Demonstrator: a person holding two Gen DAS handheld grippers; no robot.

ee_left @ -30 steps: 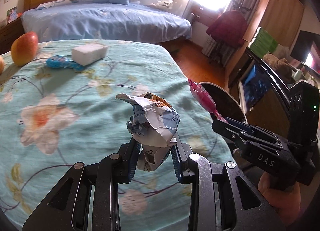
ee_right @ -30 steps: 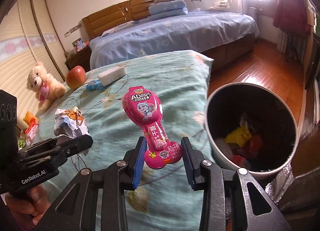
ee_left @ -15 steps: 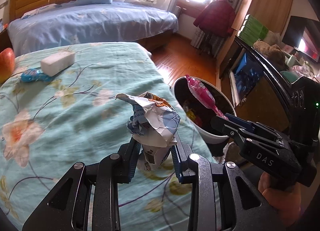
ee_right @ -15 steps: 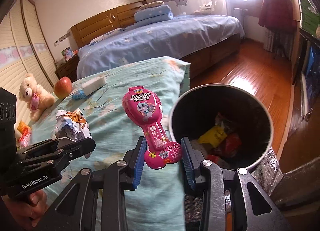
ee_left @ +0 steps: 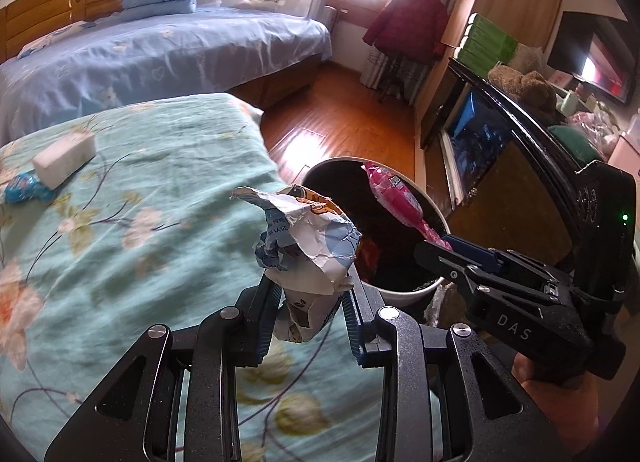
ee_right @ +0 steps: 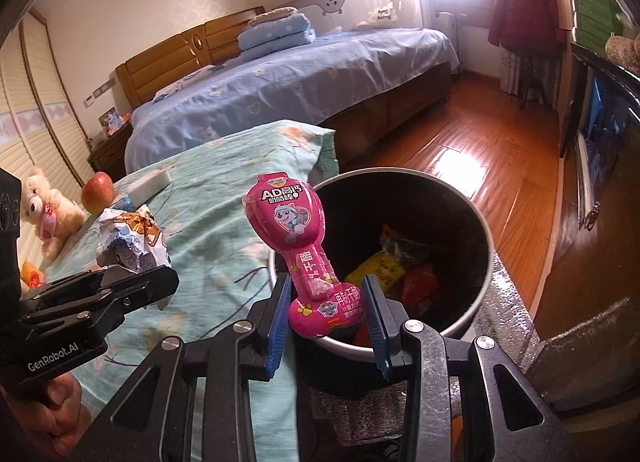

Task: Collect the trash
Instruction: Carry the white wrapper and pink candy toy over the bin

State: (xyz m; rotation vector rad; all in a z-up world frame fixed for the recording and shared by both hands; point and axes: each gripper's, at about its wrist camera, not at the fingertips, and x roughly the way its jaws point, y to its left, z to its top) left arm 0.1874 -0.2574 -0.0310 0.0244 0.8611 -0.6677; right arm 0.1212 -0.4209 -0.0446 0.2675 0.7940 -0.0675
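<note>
Your left gripper [ee_left: 310, 322] has its jaws clamped on the crumpled white-and-blue paper wrapper [ee_left: 306, 254] over the floral teal bed [ee_left: 120, 262]; your right gripper [ee_right: 326, 320] grips the pink bone-shaped snack packet [ee_right: 298, 242] above the round dark-lined trash bin [ee_right: 476, 222]

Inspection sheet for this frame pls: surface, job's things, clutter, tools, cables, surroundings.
Surface: bed with teal floral cover, wrinkled.
Job's things: crumpled white-and-blue paper wrapper in the left tool; pink bone-shaped snack packet in the right tool; round dark-lined trash bin beside the bed, coloured wrappers already in it.
Clutter: white rectangular block, small blue wrapper, red-yellow apple, cream teddy bear, all on the cover.
Grippers: left tool shut on the paper wrapper, at the bed edge; right tool shut on the packet, over the bin rim.
Cables: nothing seen.
Surroundings: blue-sheeted bed, wooden floor, dark red coat on a stand.
</note>
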